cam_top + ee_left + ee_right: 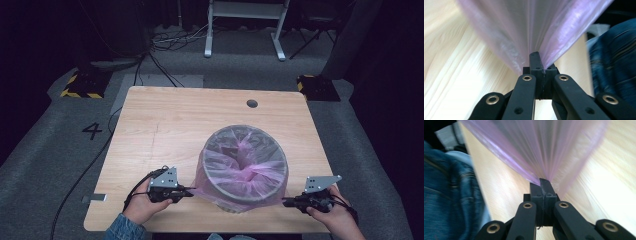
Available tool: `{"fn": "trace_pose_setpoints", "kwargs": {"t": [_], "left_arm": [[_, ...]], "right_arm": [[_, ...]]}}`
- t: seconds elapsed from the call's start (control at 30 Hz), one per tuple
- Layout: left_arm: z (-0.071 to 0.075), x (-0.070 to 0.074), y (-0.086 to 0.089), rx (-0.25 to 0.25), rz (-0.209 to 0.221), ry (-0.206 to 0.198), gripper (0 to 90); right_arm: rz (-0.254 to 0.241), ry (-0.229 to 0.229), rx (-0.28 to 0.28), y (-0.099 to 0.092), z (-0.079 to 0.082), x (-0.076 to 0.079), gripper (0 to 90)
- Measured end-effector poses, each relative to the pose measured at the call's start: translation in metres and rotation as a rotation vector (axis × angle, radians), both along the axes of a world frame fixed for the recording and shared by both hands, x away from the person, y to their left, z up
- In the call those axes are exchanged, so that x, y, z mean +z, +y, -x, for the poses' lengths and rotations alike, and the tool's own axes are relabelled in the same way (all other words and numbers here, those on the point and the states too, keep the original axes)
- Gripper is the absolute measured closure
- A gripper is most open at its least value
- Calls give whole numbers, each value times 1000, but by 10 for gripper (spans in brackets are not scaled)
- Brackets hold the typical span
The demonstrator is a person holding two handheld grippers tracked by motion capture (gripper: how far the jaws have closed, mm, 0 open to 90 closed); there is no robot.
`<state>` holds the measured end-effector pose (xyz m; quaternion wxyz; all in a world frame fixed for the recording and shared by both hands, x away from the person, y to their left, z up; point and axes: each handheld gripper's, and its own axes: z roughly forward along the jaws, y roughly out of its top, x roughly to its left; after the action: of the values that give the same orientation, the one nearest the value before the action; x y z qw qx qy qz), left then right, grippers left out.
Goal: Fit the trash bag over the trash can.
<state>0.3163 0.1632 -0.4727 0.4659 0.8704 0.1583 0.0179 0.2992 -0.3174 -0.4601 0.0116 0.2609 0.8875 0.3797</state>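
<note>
A round bin [246, 172] stands on the wooden bench [165, 125], in the near right part of it, between the 2 hands; a thin pink bag [250, 167] lines the bin and is folded over its rim, and it hangs down the outside wall.

The left tongs [190, 192] are at the left side of the bin, low and near the front edge of the bench; the left hand [145, 202] holds them, with a denim sleeve [125, 231] behind it. In the left gripper view the jaws are pressed together on a gathered edge of the pink bag [529, 30], and the plastic spreads upward from the pinch like a fan.

The right tongs [286, 202] are at the right side of the bin, also low; the right hand [334, 215] holds them. In the right gripper view the jaws are closed on the pink bag [541, 147] in the same way, and the film is stretched tight from the tips; the blue denim [446, 192] of the person is at the left of that view.

A small round hole [252, 103] is in the far part of the bench.
</note>
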Motion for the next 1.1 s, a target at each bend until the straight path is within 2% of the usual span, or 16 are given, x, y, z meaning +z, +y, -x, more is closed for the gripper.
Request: {"fn": "trace_pose_setpoints", "kwargs": {"t": [0.13, 0.2, 0.23, 0.3, 0.33, 0.4, 0.47, 0.57, 0.63, 0.73, 0.83, 0.9, 0.93, 0.97, 1.03, 1.1], "left_arm": [[-1, -12, 5, 21, -53, 42, 898], [2, -12, 7, 20, -46, 54, 880], [3, -11, 9, 27, -43, 52, 833], [8, -5, 13, 60, 9, 22, 646], [9, -2, 14, 67, 27, 15, 548], [14, 9, 18, 83, 68, -10, 418], [18, 20, 19, 87, 111, -30, 314], [23, 36, 15, 67, 134, -56, 256], [24, 42, 14, 68, 133, -78, 245], [19, 47, 6, 86, 115, -98, 209], [17, 49, -14, 84, 86, -114, 208], [17, 52, -27, 82, 66, -133, 239], [15, 53, -31, 65, 65, -145, 313], [14, 54, -31, 56, 66, -145, 489], [9, 54, -32, 44, 74, -118, 679], [6, 51, -33, 45, 71, -88, 809]], "right_arm": [[29, 22, -50, -8, 1, -8, 900], [35, 34, -54, -11, 4, -10, 900], [30, 38, -58, -12, 5, -9, 868], [16, 12, -54, -15, 9, -5, 735], [-6, -15, -58, -18, 11, 0, 630], [-40, -58, -75, -20, 15, 10, 467], [-77, -105, -70, -22, 20, 23, 374], [-120, -153, -70, -21, 24, 40, 317], [-147, -188, -80, -17, 21, 50, 282], [-156, -211, -83, -9, 12, 54, 243], [-158, -206, -61, 4, -2, 51, 228], [-161, -200, -40, 13, -10, 49, 260], [-163, -194, -26, 17, -13, 48, 374], [-158, -190, 9, 19, -16, 49, 574], [-138, -168, 30, 18, -21, 48, 762], [-103, -146, 3, 14, -28, 44, 882]]}}
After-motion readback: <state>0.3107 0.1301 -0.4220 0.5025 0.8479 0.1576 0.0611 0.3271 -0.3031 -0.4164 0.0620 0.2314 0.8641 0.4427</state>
